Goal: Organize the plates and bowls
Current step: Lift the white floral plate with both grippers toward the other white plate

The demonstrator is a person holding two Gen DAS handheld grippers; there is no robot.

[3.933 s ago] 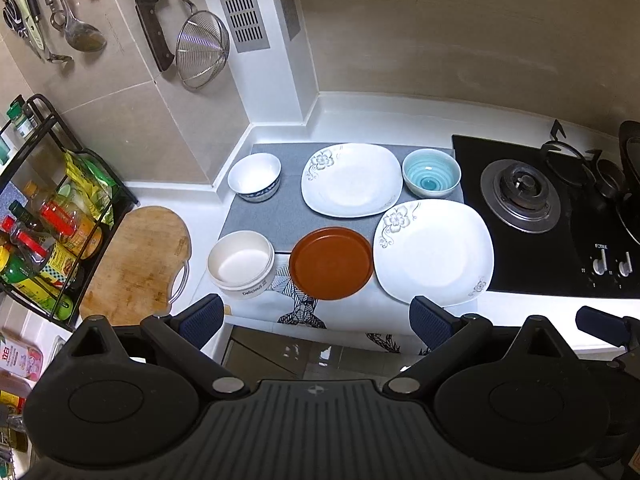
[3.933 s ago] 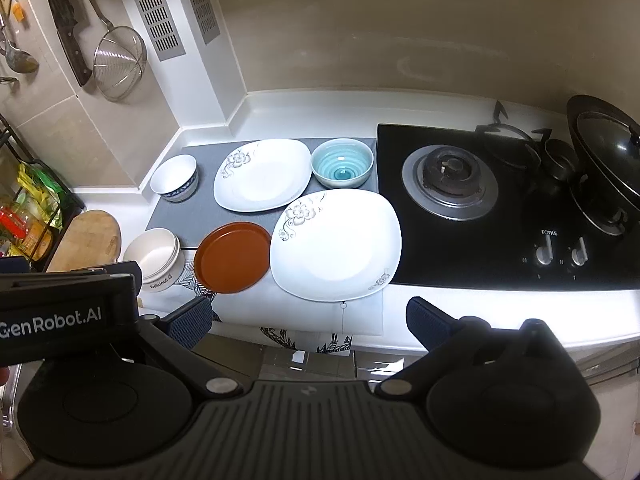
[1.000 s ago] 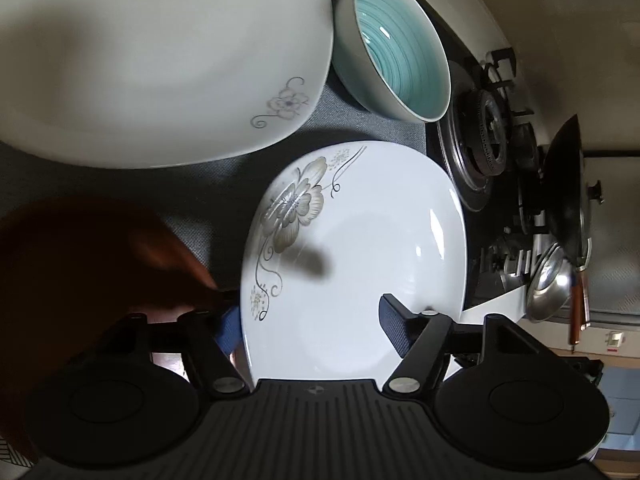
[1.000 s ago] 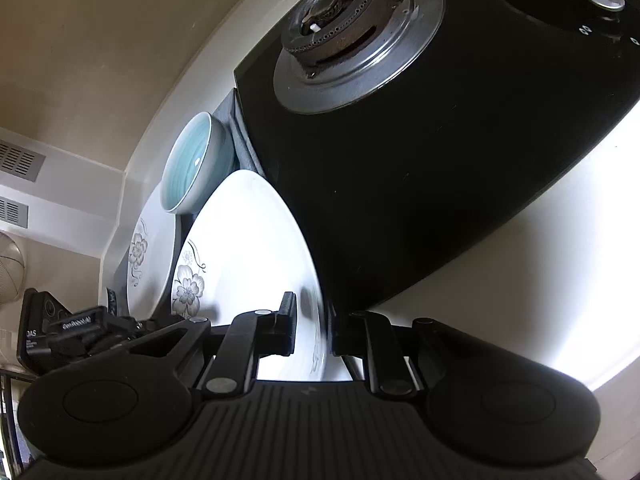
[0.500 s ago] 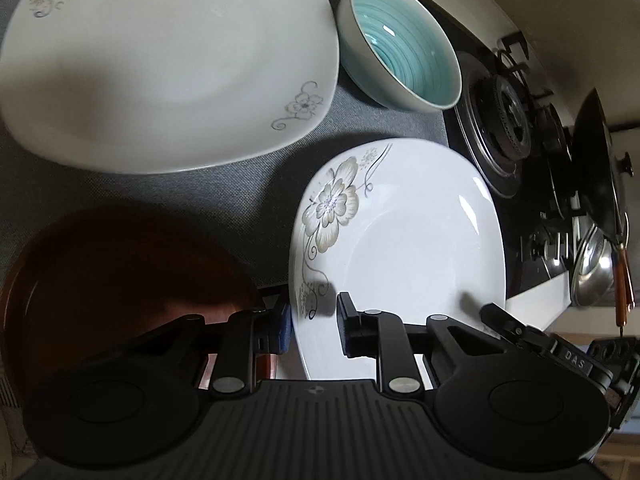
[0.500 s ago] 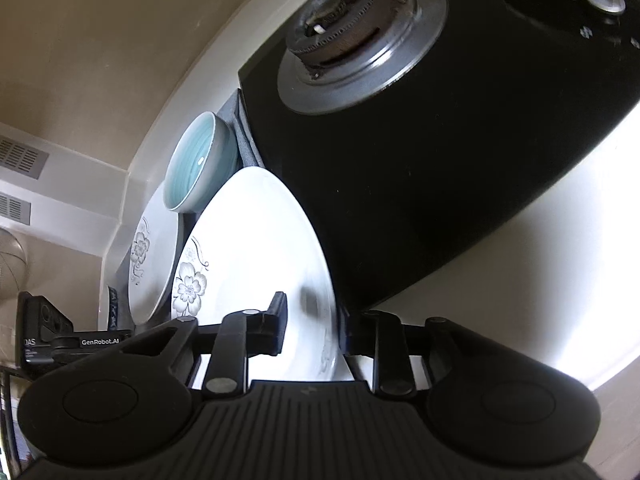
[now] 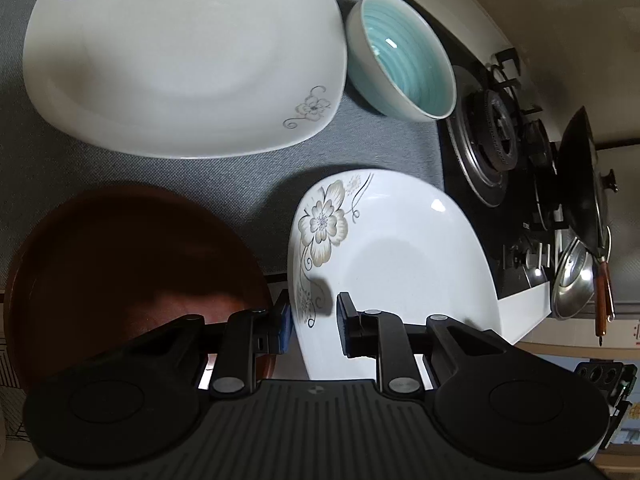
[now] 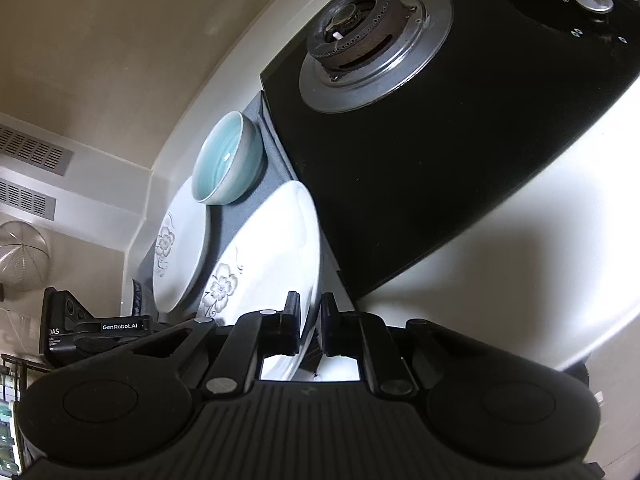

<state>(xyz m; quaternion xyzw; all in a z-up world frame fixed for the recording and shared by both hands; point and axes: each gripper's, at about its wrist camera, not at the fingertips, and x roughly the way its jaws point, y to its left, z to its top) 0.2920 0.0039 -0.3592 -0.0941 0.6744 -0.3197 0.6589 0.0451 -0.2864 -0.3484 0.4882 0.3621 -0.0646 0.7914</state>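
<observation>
A white square plate with a flower print (image 7: 400,264) is held by both grippers. My left gripper (image 7: 314,322) is shut on its left rim, and my right gripper (image 8: 310,320) is shut on its right rim (image 8: 280,248). The plate is tilted and lifted off the counter. A second white flower plate (image 7: 180,60) lies on the grey mat (image 7: 360,144) behind it, also seen in the right wrist view (image 8: 180,256). A teal bowl (image 7: 404,60) stands at the mat's back right (image 8: 224,160). A brown round plate (image 7: 132,264) lies to the left.
A black gas hob (image 8: 400,120) with a burner (image 7: 492,128) sits right of the mat. A wok (image 7: 588,184) and a steel lid (image 7: 572,284) are farther right. The white counter edge (image 8: 520,240) runs along the front.
My left gripper closed from wide open onto the plate's left rim. My right gripper tightened on the right rim, and the plate rose and tilted off the counter.
</observation>
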